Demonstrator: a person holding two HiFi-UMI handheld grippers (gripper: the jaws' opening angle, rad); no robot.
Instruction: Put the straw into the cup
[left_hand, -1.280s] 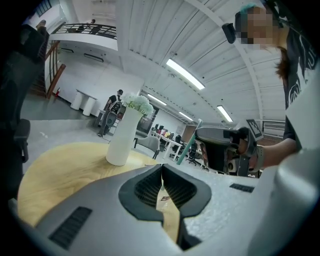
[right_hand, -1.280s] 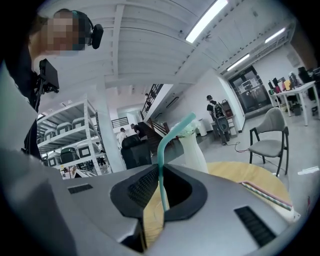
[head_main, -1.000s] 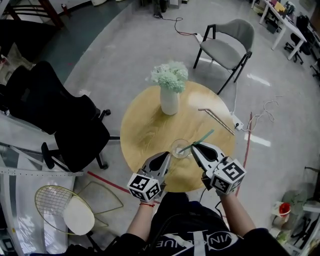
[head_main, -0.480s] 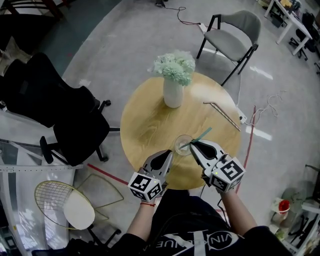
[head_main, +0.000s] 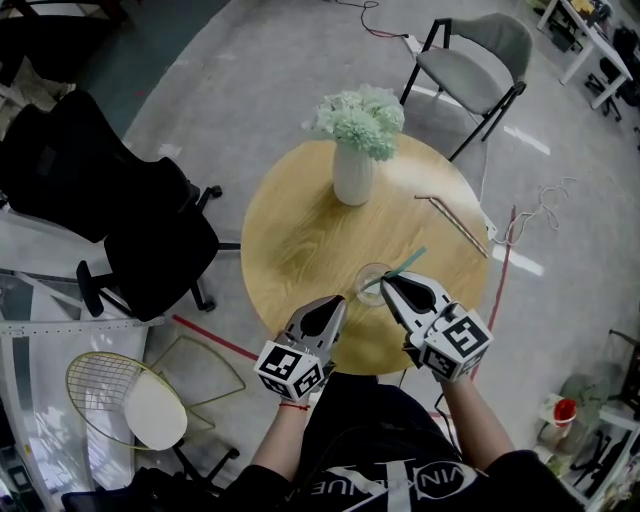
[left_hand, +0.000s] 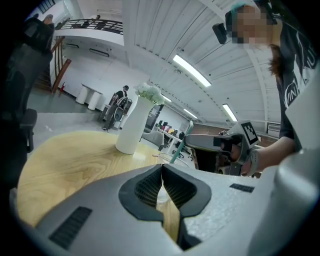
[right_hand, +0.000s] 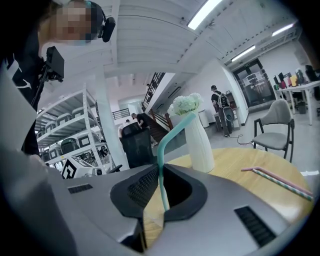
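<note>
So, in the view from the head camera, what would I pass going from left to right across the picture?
Black swivel office chair → white vase of pale green flowers → two thin straws lying on the round wooden table. The glass cup and both tongs overlap the vase's span, so they are left out.

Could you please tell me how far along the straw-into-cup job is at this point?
Done: the teal straw is off the table, clamped in the right tool. In hand: its lower end is at the mouth of the glass cup; depth unclear. The left tool, jaws together, sits beside the cup. Left: release the straw so it rests inside.
</note>
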